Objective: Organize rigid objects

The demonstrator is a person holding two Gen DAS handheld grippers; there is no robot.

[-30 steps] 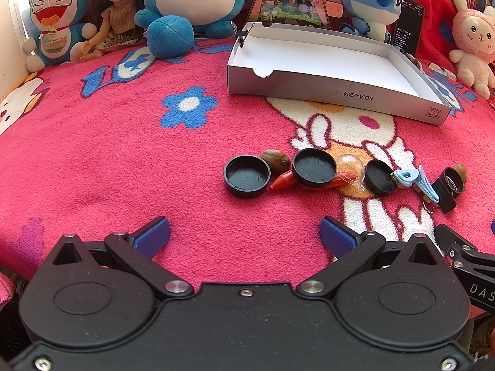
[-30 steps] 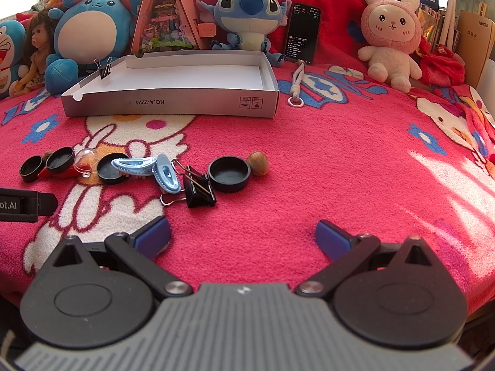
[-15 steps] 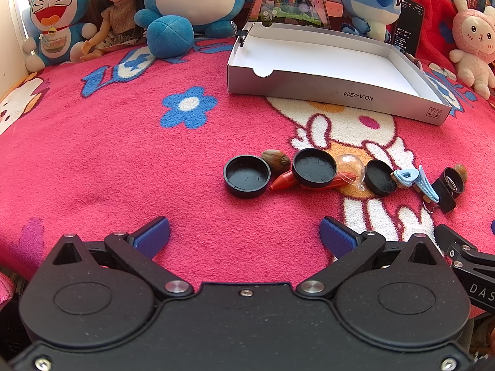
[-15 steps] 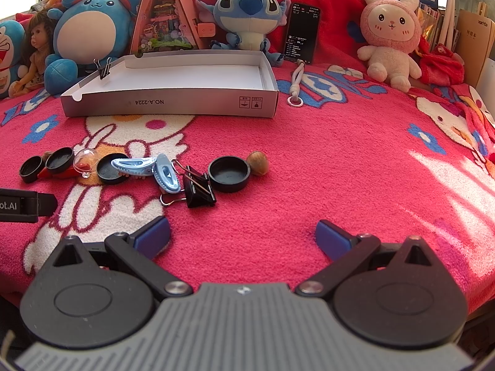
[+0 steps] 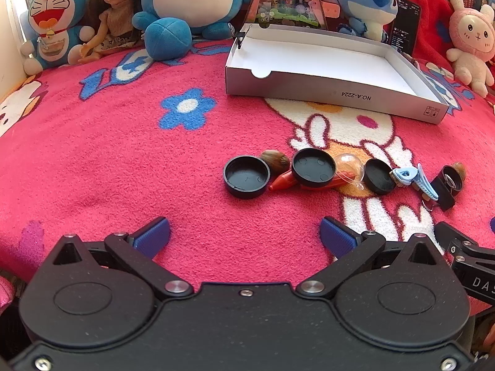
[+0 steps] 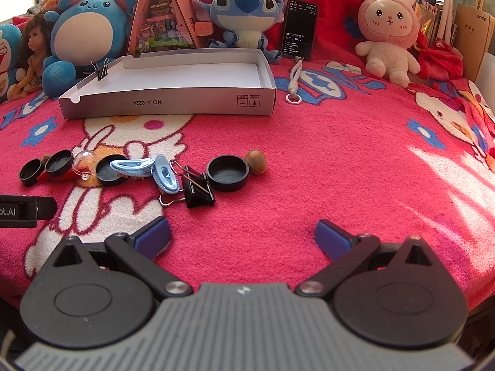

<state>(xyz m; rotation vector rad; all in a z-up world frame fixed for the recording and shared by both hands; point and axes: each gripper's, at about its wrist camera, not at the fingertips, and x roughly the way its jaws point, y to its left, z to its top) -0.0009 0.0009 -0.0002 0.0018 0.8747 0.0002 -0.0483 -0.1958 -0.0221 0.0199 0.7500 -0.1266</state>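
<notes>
A row of small objects lies on the red blanket: black caps (image 5: 246, 176) (image 6: 227, 172), a nut (image 5: 275, 160) (image 6: 256, 161), a red piece under a clear dome (image 5: 348, 167) (image 6: 83, 162), blue hair clips (image 5: 414, 177) (image 6: 164, 173) and a black binder clip (image 6: 198, 190) (image 5: 447, 184). An empty white box (image 5: 334, 91) (image 6: 167, 102) stands behind them. My left gripper (image 5: 244, 236) is open and empty, short of the caps. My right gripper (image 6: 243, 236) is open and empty, short of the binder clip.
Plush toys, a doll (image 5: 114, 15) and a toy house (image 6: 161, 15) line the back. A phone (image 6: 299, 29) leans by the blue plush. A white cord (image 6: 294, 83) lies right of the box. A binder clip (image 6: 100, 68) grips the box's left wall.
</notes>
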